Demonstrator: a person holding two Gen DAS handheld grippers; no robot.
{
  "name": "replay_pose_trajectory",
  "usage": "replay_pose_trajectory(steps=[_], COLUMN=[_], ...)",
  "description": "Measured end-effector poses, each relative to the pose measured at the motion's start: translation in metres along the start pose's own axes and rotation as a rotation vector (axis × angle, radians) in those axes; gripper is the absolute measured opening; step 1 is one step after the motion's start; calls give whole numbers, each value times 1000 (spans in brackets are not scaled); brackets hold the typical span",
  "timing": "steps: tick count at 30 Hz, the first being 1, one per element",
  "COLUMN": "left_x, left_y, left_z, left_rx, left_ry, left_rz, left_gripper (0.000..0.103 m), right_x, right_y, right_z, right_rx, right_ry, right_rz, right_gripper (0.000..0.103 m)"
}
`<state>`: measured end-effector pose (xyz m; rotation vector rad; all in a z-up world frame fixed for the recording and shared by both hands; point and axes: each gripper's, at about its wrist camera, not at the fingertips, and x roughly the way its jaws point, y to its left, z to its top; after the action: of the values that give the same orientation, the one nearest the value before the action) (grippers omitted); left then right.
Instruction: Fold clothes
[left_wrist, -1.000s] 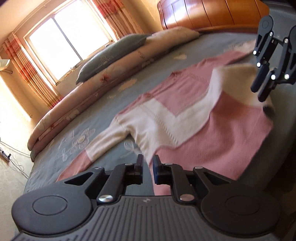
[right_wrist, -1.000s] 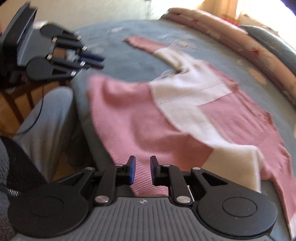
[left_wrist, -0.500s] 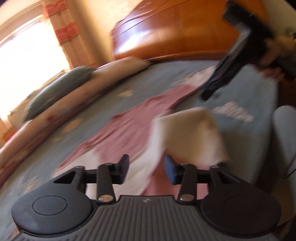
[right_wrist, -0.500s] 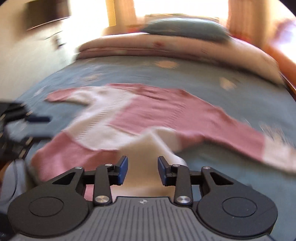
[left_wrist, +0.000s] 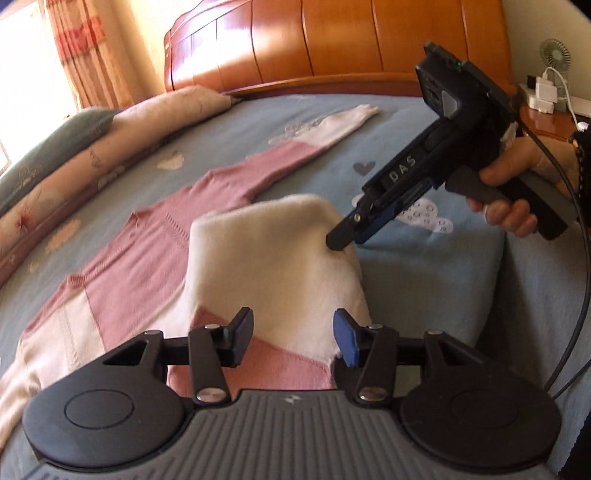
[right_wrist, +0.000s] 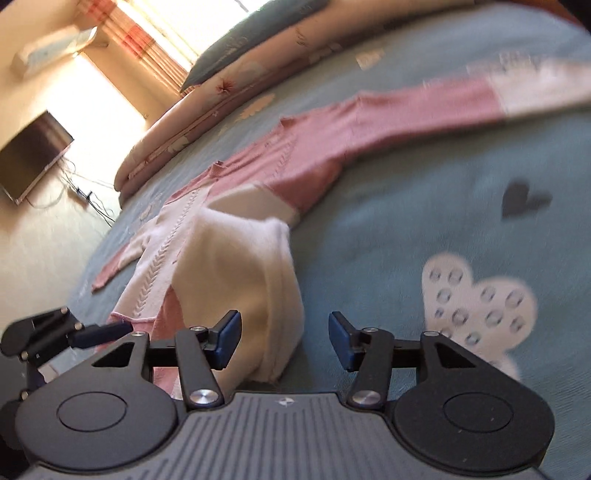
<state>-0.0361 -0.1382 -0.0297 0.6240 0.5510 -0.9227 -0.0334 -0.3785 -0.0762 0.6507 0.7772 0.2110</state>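
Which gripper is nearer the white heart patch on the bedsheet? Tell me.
Right. The right gripper sits just beside the white heart patch; the left gripper is farther, across the sweater's cream fold.

A blue bed (left_wrist: 424, 266) carries a pink-and-cream sweater (left_wrist: 155, 266) and pillows (left_wrist: 92, 147).

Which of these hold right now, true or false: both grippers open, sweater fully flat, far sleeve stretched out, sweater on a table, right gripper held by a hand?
1. Both grippers are open. True: the left gripper and right gripper both show a wide gap.
2. The sweater lies fully flat. False: its cream part stands up in a hump.
3. The far sleeve is stretched out. True.
4. The sweater is on a table. False: it lies on a bed.
5. A hand holds the right gripper. True.
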Motion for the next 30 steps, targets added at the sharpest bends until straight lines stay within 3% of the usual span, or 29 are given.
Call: replay_pose_trajectory(steps=[15, 18, 20, 26, 30], left_x=[-20, -26, -31, -38, -42], left_y=[13, 15, 16, 18, 19], left_z=[-18, -22, -25, -35, -37], left_rx=[-81, -89, -94, -103, -101], left_ry=[-12, -18, -25, -28, -34], left_rz=[27, 35, 40, 56, 58], left_gripper=[52, 52, 57, 61, 61], right_x=[1, 0, -6, -26, -59], right_y=[37, 46, 48, 54, 62], right_z=[-18, -21, -21, -21, -20], right_rx=[-71, -87, -84, -70, -72], right_ry=[-30, -38, -47, -73, -49], right_rz=[265, 318, 292, 197, 204], right_gripper=[58, 46, 26, 13, 12])
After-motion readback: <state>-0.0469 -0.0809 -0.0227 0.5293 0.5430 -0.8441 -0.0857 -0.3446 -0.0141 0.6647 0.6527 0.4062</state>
